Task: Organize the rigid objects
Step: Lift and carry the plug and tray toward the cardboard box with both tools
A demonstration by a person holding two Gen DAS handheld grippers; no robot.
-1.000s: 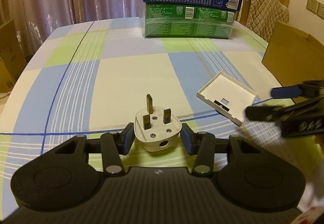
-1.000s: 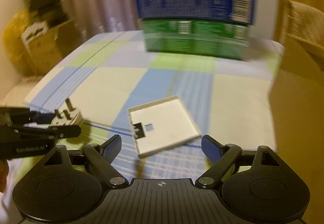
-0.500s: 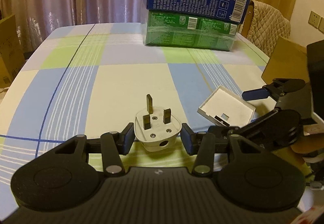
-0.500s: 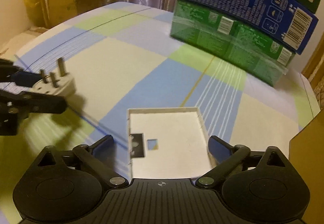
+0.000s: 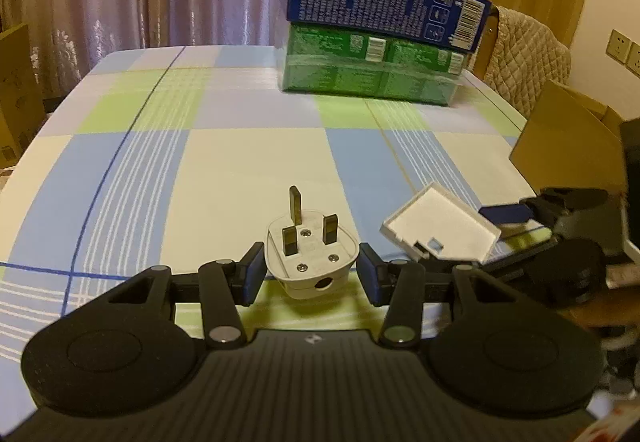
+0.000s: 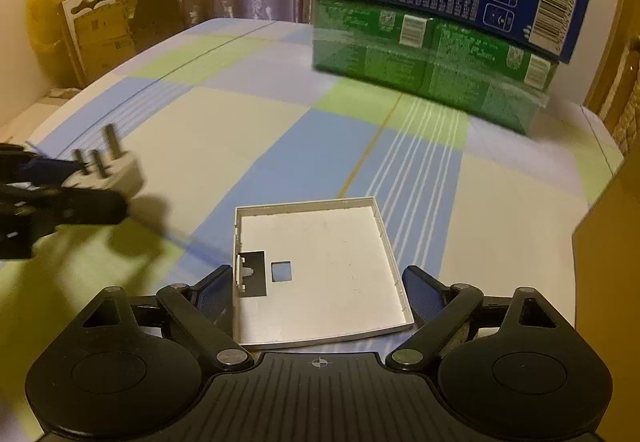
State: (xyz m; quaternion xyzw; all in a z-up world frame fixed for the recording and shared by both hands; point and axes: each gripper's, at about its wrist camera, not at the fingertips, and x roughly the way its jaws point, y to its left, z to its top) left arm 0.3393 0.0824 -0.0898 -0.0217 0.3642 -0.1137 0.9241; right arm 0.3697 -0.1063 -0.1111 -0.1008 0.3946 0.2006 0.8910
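A white three-pin plug hangs a little above the checked tablecloth, pins up, with my left gripper shut on its sides. From the right wrist view the plug and left gripper sit at the far left. A white square cover plate, hollow side up, lies on the cloth between the fingers of my right gripper. Its jaws are closing, and the blue pads meet the plate's left and right edges. The left wrist view shows the plate just right of the plug.
A stack of green, blue and dark green boxes stands at the table's back. An open cardboard box rises at the right edge, with a quilted chair behind it. Cardboard boxes and a yellow bag stand off the table's left.
My right gripper came forward and down over the cover plate, widened, then narrowed onto its side edges. The left gripper stayed in place with the plug.
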